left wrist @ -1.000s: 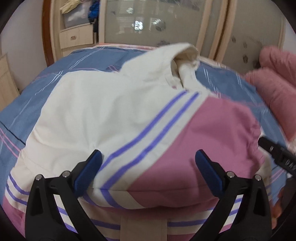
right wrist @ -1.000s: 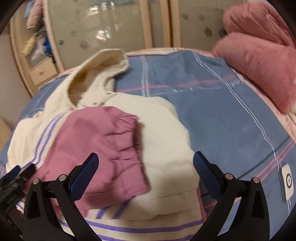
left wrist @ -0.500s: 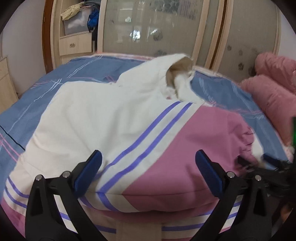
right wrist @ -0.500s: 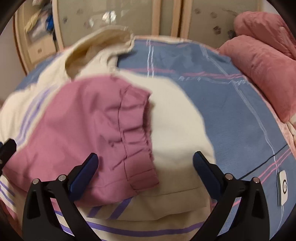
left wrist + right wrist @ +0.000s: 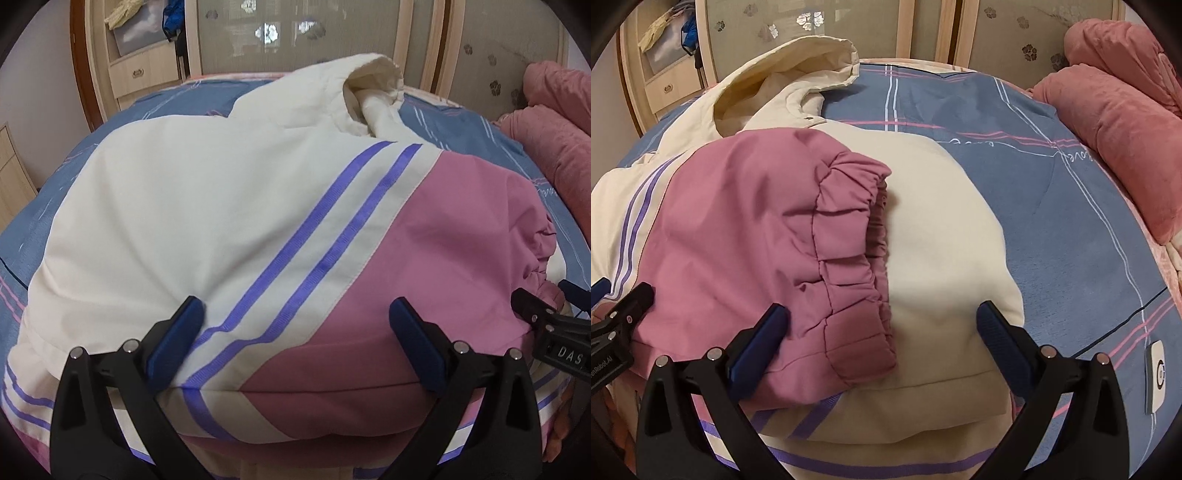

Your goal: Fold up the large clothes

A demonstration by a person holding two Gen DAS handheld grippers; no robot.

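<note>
Both grippers, left (image 5: 295, 332) and right (image 5: 882, 328), have black arms, blue pads, silver screws; white lettering marks each body

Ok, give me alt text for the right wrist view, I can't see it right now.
The open right gripper hovers low over a cream jacket on a blue plaid bedspread, its pink sleeve folded across the body. The hood lies at the far end; pink pillows sit right.

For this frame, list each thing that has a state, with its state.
jacket: partly folded on the bed, sleeve laid across the body
sleeve cuff: gathered, lying on the cream panel
hood: open, unfolded
left gripper: jaws open, empty
right gripper: jaws open, empty
</note>
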